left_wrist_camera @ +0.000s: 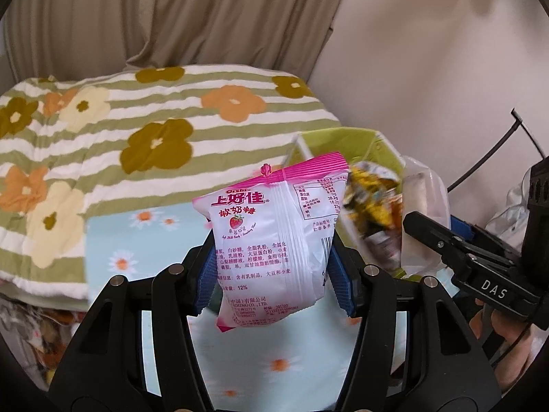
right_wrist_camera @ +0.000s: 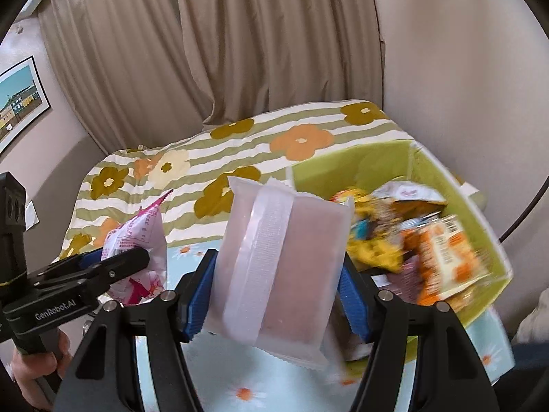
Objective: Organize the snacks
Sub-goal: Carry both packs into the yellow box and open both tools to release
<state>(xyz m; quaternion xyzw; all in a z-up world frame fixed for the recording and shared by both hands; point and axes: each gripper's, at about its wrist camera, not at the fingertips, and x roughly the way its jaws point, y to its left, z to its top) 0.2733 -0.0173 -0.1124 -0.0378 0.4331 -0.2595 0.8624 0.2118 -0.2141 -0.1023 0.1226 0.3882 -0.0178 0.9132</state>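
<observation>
My left gripper (left_wrist_camera: 272, 274) is shut on a pink and white strawberry candy bag (left_wrist_camera: 274, 240), held upright above the light blue daisy sheet (left_wrist_camera: 109, 237). The same bag shows at the left in the right wrist view (right_wrist_camera: 137, 240). My right gripper (right_wrist_camera: 278, 292) is shut on a translucent frosted packet with pinkish contents (right_wrist_camera: 278, 264), held just left of a green storage box (right_wrist_camera: 446, 185). The box holds several yellow and orange snack packs (right_wrist_camera: 442, 254). The box also shows in the left wrist view (left_wrist_camera: 343, 140), right of the candy bag.
A green-striped flowered quilt (left_wrist_camera: 154, 130) lies on the bed behind. Beige curtains (right_wrist_camera: 240, 51) hang at the back, with a wall to the right. A framed picture (right_wrist_camera: 20, 103) hangs at left. More snack packs (left_wrist_camera: 37, 336) lie at lower left.
</observation>
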